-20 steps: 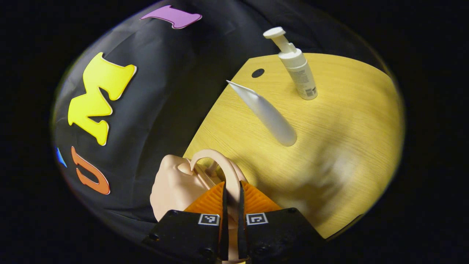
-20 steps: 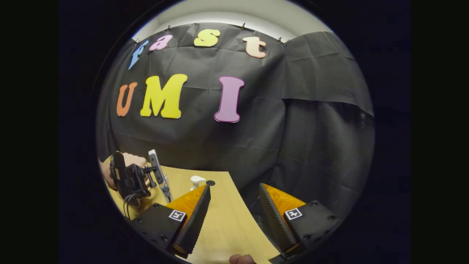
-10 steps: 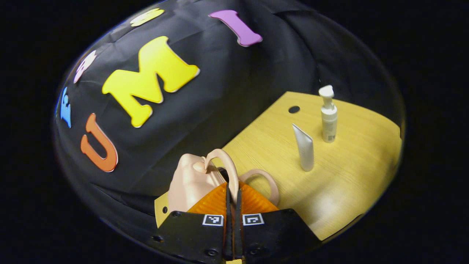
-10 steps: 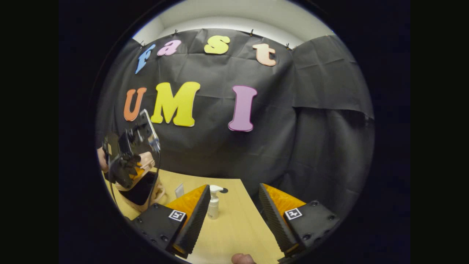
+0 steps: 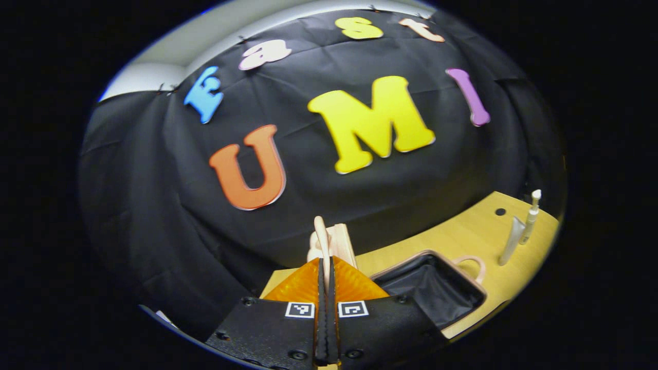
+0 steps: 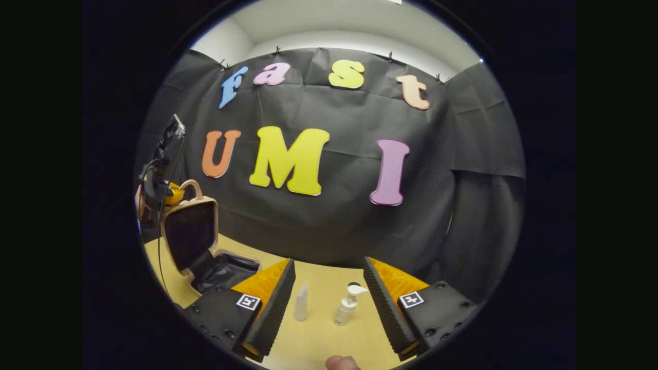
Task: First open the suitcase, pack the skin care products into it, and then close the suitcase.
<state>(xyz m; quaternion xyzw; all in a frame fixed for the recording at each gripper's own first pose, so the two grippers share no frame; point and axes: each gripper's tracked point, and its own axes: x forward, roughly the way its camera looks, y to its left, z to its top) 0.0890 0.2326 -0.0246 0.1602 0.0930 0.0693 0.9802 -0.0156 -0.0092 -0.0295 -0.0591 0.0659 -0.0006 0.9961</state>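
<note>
In the left gripper view, the left tool (image 5: 326, 277) stays clenched on the lid's handle (image 5: 321, 241) and has swung the lid up since a second ago, so the suitcase (image 5: 437, 288) now lies open just right of it; opening looks done.

In the right gripper view, the right tool (image 6: 325, 303) hangs released over the table (image 6: 318, 344), the tube (image 6: 301, 303) and pump bottle (image 6: 347, 306) standing between its fingers but farther off, ready for packing.

The beige suitcase (image 6: 193, 241) stands open, its dark-lined lid upright. A white tube (image 6: 301, 303) and pump bottle (image 6: 347, 304) stand upright just beside each other nearby.
</note>
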